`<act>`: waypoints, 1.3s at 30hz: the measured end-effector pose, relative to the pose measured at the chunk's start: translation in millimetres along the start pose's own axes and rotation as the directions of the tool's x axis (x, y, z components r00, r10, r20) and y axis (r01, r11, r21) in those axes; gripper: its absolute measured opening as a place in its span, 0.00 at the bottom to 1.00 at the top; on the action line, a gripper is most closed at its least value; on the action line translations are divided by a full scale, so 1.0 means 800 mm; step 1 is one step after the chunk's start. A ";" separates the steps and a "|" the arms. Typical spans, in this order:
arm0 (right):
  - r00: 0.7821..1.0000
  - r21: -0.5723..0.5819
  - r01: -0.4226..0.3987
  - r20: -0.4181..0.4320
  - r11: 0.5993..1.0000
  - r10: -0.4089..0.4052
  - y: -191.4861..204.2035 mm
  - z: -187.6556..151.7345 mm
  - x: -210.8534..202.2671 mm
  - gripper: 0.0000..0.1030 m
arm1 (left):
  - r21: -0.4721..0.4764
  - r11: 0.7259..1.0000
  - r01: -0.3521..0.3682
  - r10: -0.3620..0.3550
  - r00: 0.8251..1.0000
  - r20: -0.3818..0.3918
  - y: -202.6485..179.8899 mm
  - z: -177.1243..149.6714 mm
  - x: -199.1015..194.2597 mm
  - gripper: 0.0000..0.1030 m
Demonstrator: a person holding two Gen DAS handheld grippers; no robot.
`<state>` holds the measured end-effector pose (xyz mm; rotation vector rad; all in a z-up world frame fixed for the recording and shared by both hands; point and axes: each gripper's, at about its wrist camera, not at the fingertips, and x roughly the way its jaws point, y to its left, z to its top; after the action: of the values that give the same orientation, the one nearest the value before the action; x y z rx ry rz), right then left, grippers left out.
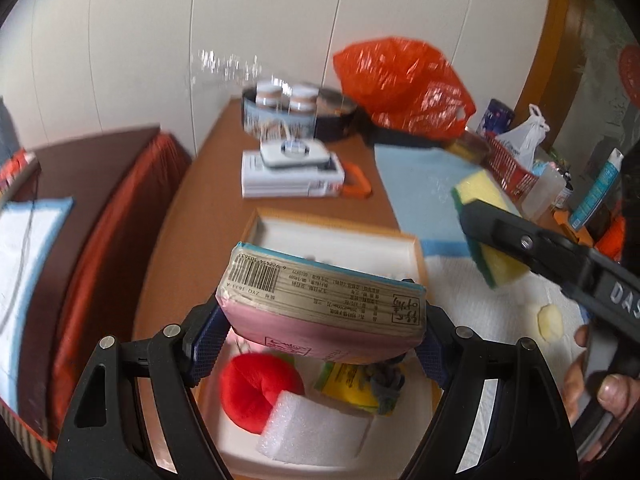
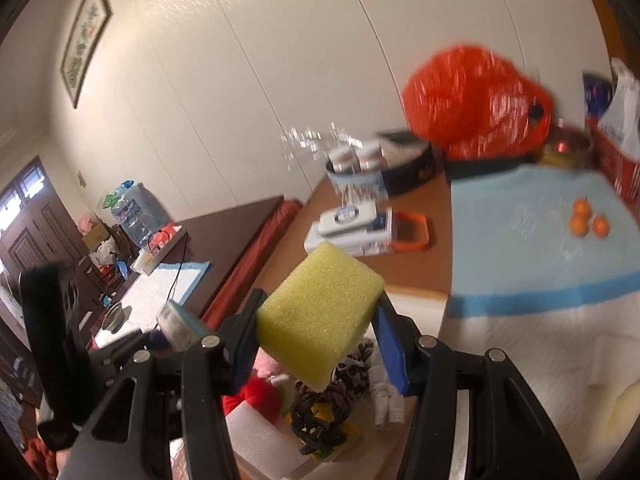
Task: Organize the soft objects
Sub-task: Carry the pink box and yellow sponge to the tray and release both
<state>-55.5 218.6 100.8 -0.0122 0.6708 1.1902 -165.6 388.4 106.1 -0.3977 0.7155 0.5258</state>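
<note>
My left gripper (image 1: 320, 340) is shut on a pink tissue pack (image 1: 320, 300) with a barcode label, held tilted above a white box with a wooden rim (image 1: 332, 224). Inside the box lie a red plush (image 1: 256, 388), a white foam block (image 1: 316, 432), a yellow packet (image 1: 348, 384) and a grey rope toy (image 1: 386, 388). My right gripper (image 2: 318, 332) is shut on a yellow sponge (image 2: 328, 292) with a green back, held over the box's right side. The same sponge (image 1: 500, 264) shows at the right of the left wrist view.
An orange plastic bag (image 1: 400, 84), a round tin with jars (image 1: 280, 112) and a white scale on flat boxes (image 1: 292, 172) stand behind the box. A blue-and-white pad (image 2: 540, 264) with three small oranges (image 2: 584, 220) lies to the right. A red basket (image 1: 512, 164) stands far right.
</note>
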 end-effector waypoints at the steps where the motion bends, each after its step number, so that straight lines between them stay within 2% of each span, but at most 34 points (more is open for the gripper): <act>1: 1.000 0.014 -0.003 -0.018 1.000 0.003 -0.004 -0.002 0.009 0.52 | -0.003 1.000 0.003 -0.003 1.000 -0.011 0.001 -0.003 0.005 0.78; 4: 0.998 0.039 -0.003 -0.058 0.999 0.005 -0.010 -0.009 0.029 0.52 | 0.010 1.000 0.016 -0.015 0.999 -0.039 -0.001 -0.012 0.019 0.78; 8: 0.994 0.055 -0.008 -0.108 0.998 0.014 -0.013 -0.014 0.055 0.52 | 0.046 0.999 -0.025 0.027 0.999 -0.044 -0.008 -0.019 0.027 0.79; 14: 0.986 0.085 -0.009 -0.166 0.996 0.023 -0.018 -0.021 0.086 0.53 | 0.021 0.999 -0.036 0.037 0.997 -0.070 0.004 -0.029 0.038 0.79; 15: 0.985 0.091 -0.010 -0.170 0.996 0.025 -0.019 -0.022 0.088 0.55 | 0.021 0.999 -0.036 0.037 0.996 -0.077 0.005 -0.033 0.039 0.79; 17: 0.983 0.100 -0.018 -0.177 0.995 0.036 -0.019 -0.026 0.093 0.66 | 0.023 0.999 -0.039 0.040 0.996 -0.073 0.005 -0.037 0.038 0.83; 18: 0.983 0.099 -0.023 -0.178 0.995 0.040 -0.018 -0.027 0.094 0.79 | 0.027 0.999 -0.038 0.040 0.997 -0.066 0.005 -0.039 0.037 0.89; 19: 0.984 0.099 -0.029 -0.173 0.995 0.046 -0.017 -0.027 0.093 0.82 | 0.029 0.999 -0.040 0.042 0.997 -0.061 0.003 -0.040 0.035 0.94; 20: 0.985 0.101 -0.035 -0.165 0.994 0.051 -0.016 -0.027 0.091 0.82 | 0.031 0.999 -0.041 0.042 0.998 -0.054 0.003 -0.040 0.033 1.00; 27: 0.995 0.052 -0.029 -0.093 0.998 0.033 -0.004 -0.019 0.063 0.82 | 0.060 0.996 -0.062 0.061 0.998 0.011 -0.009 -0.036 0.008 1.00; 31: 1.000 0.003 -0.009 0.018 1.000 0.009 0.006 -0.016 0.021 0.83 | 0.056 0.995 -0.086 0.081 0.993 0.084 -0.013 -0.033 -0.020 1.00; 34: 0.996 -0.025 0.008 0.094 1.000 -0.006 0.012 -0.014 -0.007 0.84 | 0.061 0.992 -0.107 0.098 0.986 0.132 -0.019 -0.031 -0.042 1.00; 36: 0.991 -0.032 0.010 0.132 0.999 -0.005 0.015 -0.013 -0.023 0.90 | 0.068 0.991 -0.114 0.102 0.983 0.156 -0.025 -0.030 -0.055 1.00; 37: 0.988 -0.037 0.008 0.155 0.999 -0.003 0.018 -0.013 -0.035 1.00 | 0.071 0.991 -0.115 0.102 0.981 0.165 -0.027 -0.030 -0.061 1.00; 39: 0.982 -0.048 0.006 0.189 0.999 0.003 0.023 -0.013 -0.052 1.00 | 0.072 0.991 -0.112 0.097 0.977 0.188 -0.032 -0.031 -0.074 1.00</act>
<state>-85.1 186.8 118.8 0.0590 0.4748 1.1887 -201.1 337.1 135.0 -0.2322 0.5790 0.6218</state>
